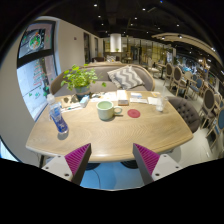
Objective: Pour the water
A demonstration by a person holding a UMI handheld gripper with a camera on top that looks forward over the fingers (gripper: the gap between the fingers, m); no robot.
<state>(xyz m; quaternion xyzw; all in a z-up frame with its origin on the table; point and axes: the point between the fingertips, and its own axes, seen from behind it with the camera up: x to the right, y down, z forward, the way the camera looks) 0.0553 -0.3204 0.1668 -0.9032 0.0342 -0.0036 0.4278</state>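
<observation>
Ahead, clear blue-labelled bottle (59,122) upright beyond wide-spread, empty hand-held gripper (112,159).

Bottle (59,122) upright near table edge; green cup (105,110) (mid-table) apart.

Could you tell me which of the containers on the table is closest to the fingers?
The bottle, standing near the table's front edge beyond the left finger. The green cup sits farther back, mid-table. The fingers are open, holding nothing.
</observation>
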